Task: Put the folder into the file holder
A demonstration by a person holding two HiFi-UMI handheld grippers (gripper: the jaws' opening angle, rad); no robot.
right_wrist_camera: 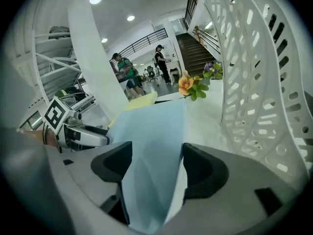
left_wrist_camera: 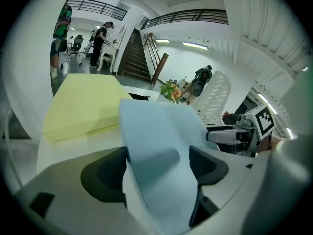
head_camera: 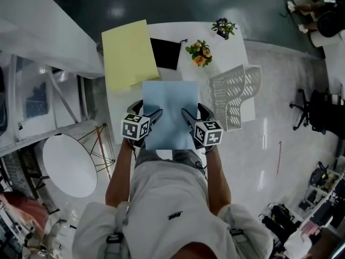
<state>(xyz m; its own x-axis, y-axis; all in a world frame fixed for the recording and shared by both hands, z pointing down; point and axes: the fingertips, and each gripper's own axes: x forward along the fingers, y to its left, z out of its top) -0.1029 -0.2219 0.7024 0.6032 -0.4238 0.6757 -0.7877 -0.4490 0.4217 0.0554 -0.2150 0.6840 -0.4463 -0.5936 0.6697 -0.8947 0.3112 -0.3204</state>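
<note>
- The white worktop (head_camera: 175,32) stands in a big open hall. The floor is glossy dark green (head_camera: 161,1) at its far side and pale and speckled (head_camera: 280,90) to the right.
- The left gripper view shows a staircase (left_wrist_camera: 137,58) with a railed upper level, and people (left_wrist_camera: 100,40) standing far back.
- A round white table (head_camera: 70,166) sits to the left of the worktop, and a black office chair (head_camera: 312,109) stands well off to the right.
- On the worktop a yellow folder (head_camera: 128,53) lies at the far left, overhanging the edge, with a black pouch (head_camera: 164,53) just beside it.
- Orange flowers (head_camera: 199,53) and purple flowers (head_camera: 223,27) stand farther back.
- The white perforated file holder (head_camera: 234,93) stands at the right edge, just beside the blue folder (head_camera: 172,109) and apart from it.
- The blue folder is at the near middle of the worktop.
- The left hand-held gripper (head_camera: 155,115) has its jaws set wide and clamps the folder's near left part, which bows between the pads.
- The right hand-held gripper (head_camera: 188,115), also wide, clamps the near right part.
</note>
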